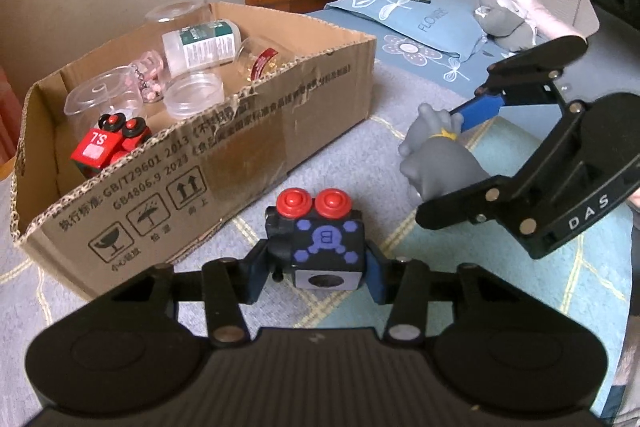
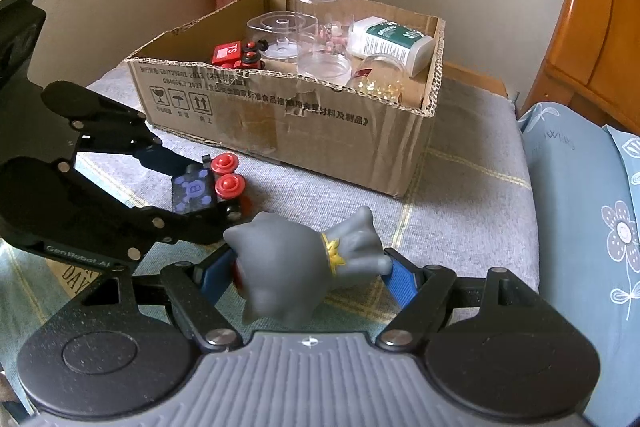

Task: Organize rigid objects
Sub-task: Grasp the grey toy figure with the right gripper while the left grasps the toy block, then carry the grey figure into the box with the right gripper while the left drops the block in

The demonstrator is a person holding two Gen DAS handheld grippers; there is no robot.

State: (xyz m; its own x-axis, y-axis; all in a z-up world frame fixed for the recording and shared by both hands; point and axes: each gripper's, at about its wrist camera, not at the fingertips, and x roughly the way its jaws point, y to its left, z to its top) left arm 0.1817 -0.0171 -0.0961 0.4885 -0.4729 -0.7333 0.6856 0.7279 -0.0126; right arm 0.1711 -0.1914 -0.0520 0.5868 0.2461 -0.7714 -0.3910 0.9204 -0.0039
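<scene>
Both grippers are clamped on toys above the bed: the left gripper (image 1: 316,267) pinches a black toy block (image 1: 320,243) with red wheels and a purple "B" mark, and the right gripper (image 2: 312,271) squeezes a grey cat figure (image 2: 308,259) with a yellow collar. Largest nearby is the cardboard box (image 2: 320,131) on the grey blanket (image 2: 472,195) — torn along its rim, just ahead of both toys. Inside lie clear plastic jars (image 2: 324,35), a white bottle (image 2: 390,41) and a red toy car (image 1: 108,143). Blue pillows (image 2: 580,211) sit to the right.

Grey figurine (image 2: 304,263) face turned away; red toy car (image 1: 108,143) lower part behind cardboard box (image 1: 224,163) wall.
</scene>
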